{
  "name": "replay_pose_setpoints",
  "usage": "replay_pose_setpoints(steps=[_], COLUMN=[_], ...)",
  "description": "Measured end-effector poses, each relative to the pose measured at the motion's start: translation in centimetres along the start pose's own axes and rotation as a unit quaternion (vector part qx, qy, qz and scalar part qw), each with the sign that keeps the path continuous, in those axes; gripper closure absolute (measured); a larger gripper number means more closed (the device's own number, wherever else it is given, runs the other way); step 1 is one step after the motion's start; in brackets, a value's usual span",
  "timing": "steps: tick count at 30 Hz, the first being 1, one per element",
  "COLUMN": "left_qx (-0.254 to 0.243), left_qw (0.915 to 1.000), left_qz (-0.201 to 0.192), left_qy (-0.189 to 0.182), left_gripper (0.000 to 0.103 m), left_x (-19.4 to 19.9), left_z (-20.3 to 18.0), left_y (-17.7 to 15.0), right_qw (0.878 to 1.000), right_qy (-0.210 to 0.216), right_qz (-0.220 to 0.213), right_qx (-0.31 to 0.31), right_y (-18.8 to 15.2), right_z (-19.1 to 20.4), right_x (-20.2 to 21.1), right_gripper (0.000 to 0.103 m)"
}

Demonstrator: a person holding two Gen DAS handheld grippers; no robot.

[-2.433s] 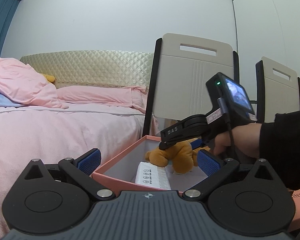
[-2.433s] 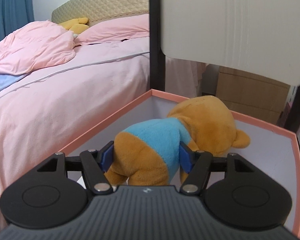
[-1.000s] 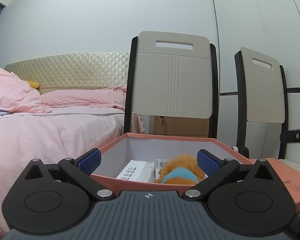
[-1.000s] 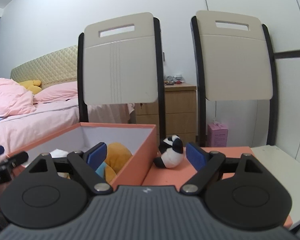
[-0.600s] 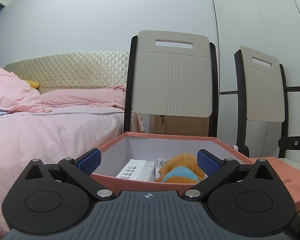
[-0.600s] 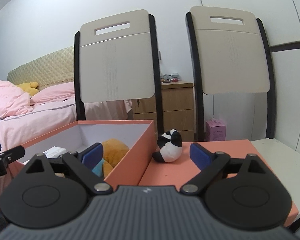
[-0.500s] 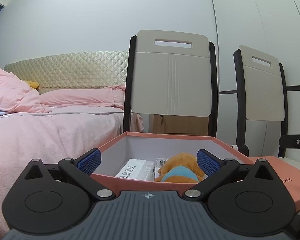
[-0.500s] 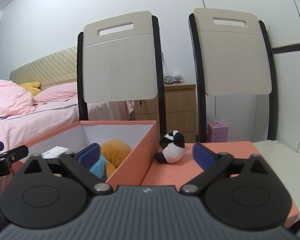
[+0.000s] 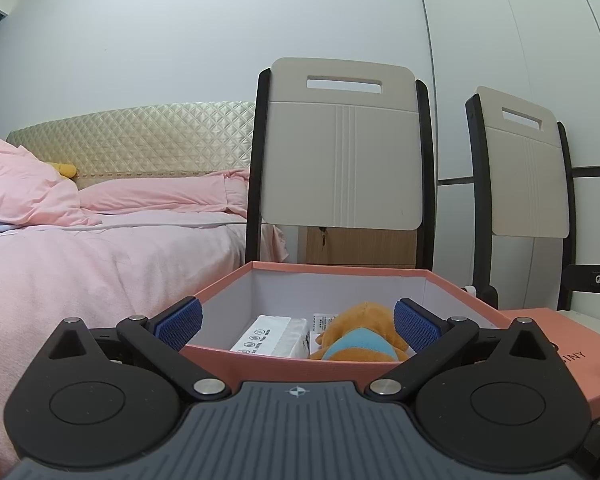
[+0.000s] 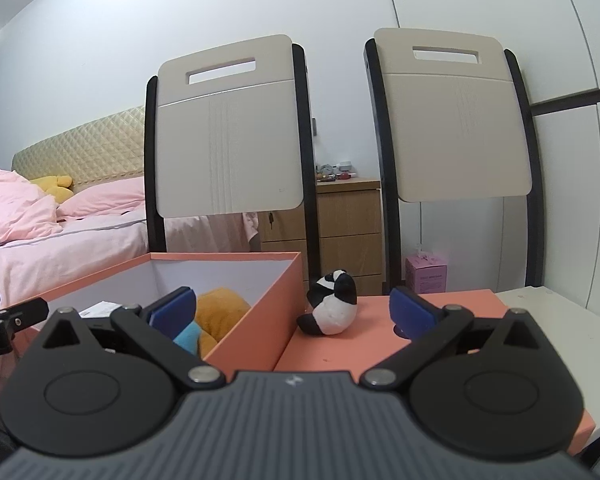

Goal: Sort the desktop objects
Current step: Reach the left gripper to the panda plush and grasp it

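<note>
From the left wrist view, our left gripper [image 9: 296, 322] is spread wide with nothing between its fingers [image 9: 179, 317]. Just ahead of them sits the open pink box [image 9: 332, 271]; inside it lie a white tissue pack [image 9: 274, 335] and an orange plush bear [image 9: 362, 334] in a blue shirt, touching side by side. The flat pink lid [image 9: 556, 356] lies beyond the right finger.

Over to the right wrist view: our right gripper [image 10: 294, 309] is wide open too, holding nothing. The panda plush [image 10: 332, 304] sits on the lid just ahead, between the fingers, beside the box wall.
</note>
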State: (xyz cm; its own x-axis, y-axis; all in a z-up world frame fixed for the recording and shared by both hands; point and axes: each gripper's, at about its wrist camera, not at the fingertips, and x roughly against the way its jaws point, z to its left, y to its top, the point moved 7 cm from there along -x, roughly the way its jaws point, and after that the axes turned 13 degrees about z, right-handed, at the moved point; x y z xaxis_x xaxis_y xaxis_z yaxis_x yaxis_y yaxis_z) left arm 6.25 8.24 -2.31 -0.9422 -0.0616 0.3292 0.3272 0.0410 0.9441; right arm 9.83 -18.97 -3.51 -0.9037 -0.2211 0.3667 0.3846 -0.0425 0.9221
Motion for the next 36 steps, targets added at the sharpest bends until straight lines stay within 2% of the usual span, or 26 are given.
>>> replay_pose_setpoints(steps=[12, 22, 25, 28, 34, 36], left_qx=[0.002, 0.006, -0.007, -0.043, -0.057, -0.061], left_qw=[1.0, 0.9998, 0.9997, 0.9985, 0.9951, 0.9945], left_qz=[0.001, -0.02, -0.022, -0.033, -0.038, -0.034], left_qy=[0.004, 0.008, 0.009, -0.006, -0.071, -0.077], left_gripper=[0.0, 0.001, 0.007, 0.012, 0.012, 0.013], left_x=[-0.1, 0.5, 0.7, 1.2, 0.8, -0.5], left_z=[-0.2, -1.6, -3.3, -6.8, -15.7, -18.9], left_y=[-0.1, 0.3, 0.8, 1.5, 2.9, 3.5], right_qw=[1.0, 0.999, 0.999, 0.997, 0.992, 0.989], right_qy=[0.001, -0.007, -0.016, -0.024, -0.04, -0.034], right_qz=[-0.001, -0.018, -0.033, -0.047, -0.073, -0.084], right_qx=[-0.005, -0.026, -0.039, -0.056, -0.098, -0.113], right_y=[-0.5, -0.1, 0.4, 0.6, 0.0, -0.3], right_z=[-0.4, -1.9, -3.4, -5.3, -9.2, -10.3], right_x=[-0.5, 0.4, 1.5, 3.2, 6.9, 8.2], right_gripper=[0.0, 0.0, 0.0, 0.0, 0.0, 0.0])
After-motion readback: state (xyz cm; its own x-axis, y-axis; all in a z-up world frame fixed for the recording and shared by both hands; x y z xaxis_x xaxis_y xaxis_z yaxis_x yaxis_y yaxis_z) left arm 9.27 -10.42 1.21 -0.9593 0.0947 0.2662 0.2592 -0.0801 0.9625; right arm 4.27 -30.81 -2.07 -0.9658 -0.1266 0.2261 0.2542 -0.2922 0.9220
